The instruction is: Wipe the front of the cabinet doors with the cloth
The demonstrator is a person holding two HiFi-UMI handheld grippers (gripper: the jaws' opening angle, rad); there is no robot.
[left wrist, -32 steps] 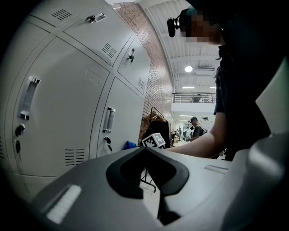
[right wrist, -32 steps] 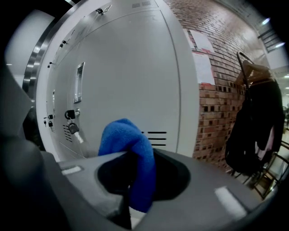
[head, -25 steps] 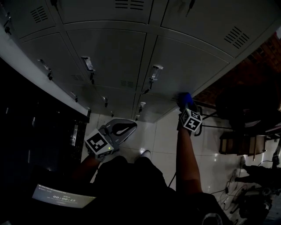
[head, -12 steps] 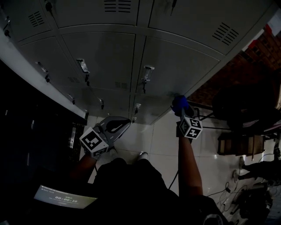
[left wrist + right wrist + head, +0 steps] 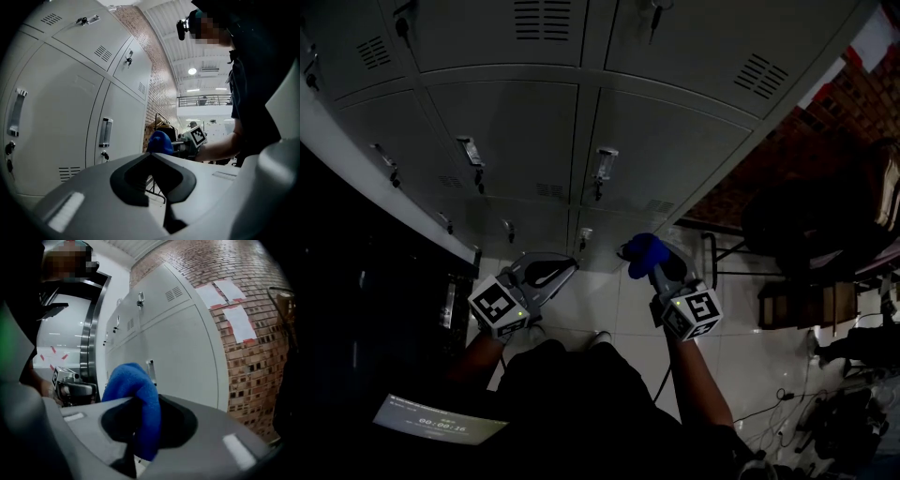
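Observation:
Grey metal cabinet doors (image 5: pixel 666 150) with handles (image 5: pixel 602 164) and vent slots fill the top of the head view. My right gripper (image 5: pixel 652 262) is shut on a bunched blue cloth (image 5: pixel 645 251), held just off the lowest doors, apart from the metal. The cloth (image 5: pixel 137 401) bulges out over the jaws of the right gripper (image 5: pixel 140 430), with the doors (image 5: pixel 178 348) beyond it. My left gripper (image 5: pixel 546 272) hangs low at the left, shut with nothing in it. In its own view the left gripper (image 5: pixel 152 183) looks along the doors (image 5: pixel 61 117) toward the cloth (image 5: pixel 159 142).
A brick wall (image 5: pixel 830 98) adjoins the cabinet at the right. Dark chairs and furniture (image 5: pixel 806 234) stand on the tiled floor (image 5: pixel 619 305), with cables (image 5: pixel 811 412) near them. A dark panel (image 5: pixel 366 281) runs along the left. A lit screen (image 5: pixel 436 424) sits at the lower left.
My right gripper with the cloth has come off the cabinet's lower right corner, moving left and back toward the body. The left gripper has barely shifted.

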